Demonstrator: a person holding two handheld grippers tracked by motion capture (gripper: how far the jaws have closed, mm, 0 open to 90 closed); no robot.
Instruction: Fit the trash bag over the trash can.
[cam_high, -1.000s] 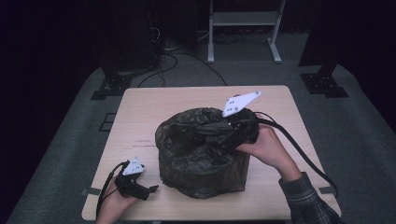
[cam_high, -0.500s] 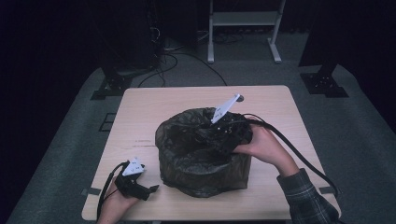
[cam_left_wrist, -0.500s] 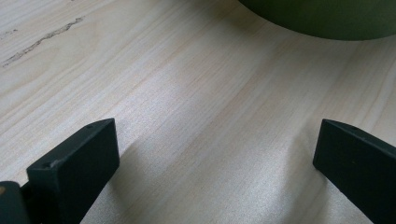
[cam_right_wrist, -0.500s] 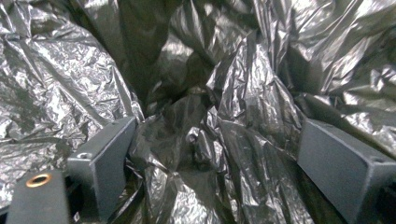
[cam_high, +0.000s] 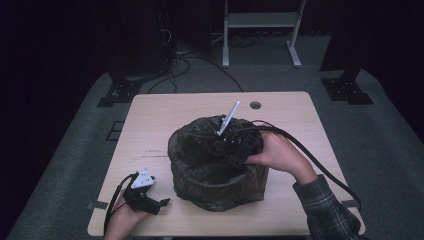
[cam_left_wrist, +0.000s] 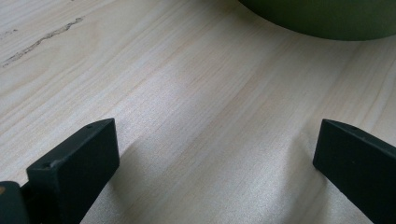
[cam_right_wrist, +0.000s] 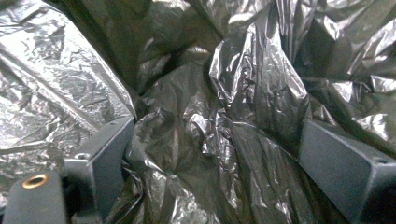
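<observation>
A round bin (cam_high: 215, 187) lined with a crinkled dark plastic bag (cam_high: 192, 150) stands in the middle of the wooden table (cam_high: 165, 115). My right gripper (cam_high: 220, 147) points down inside the bin's mouth, a hand gripping it from the right, its grey plate (cam_high: 228, 117) sticking up edge-on. Its jaws stand wide apart with loose folds of the bag (cam_right_wrist: 243, 74) bunched between them; right gripper (cam_right_wrist: 215, 149) is open. My left gripper (cam_high: 161, 204) rests on the table at the front left, open, with bare wood between the jaws. From the left gripper (cam_left_wrist: 215, 144), the bin's green base (cam_left_wrist: 327, 18) lies just ahead.
A thick black cable (cam_high: 320, 165) runs from the right gripper across the table's right side. A small round hole (cam_high: 255, 105) sits near the far edge. Behind the table stand a white frame (cam_high: 260, 20) and dark stands on the grey floor.
The right gripper has tipped over and sunk into the bin's mouth, its grey plate turning from flat to edge-on. The left gripper has stayed still.
</observation>
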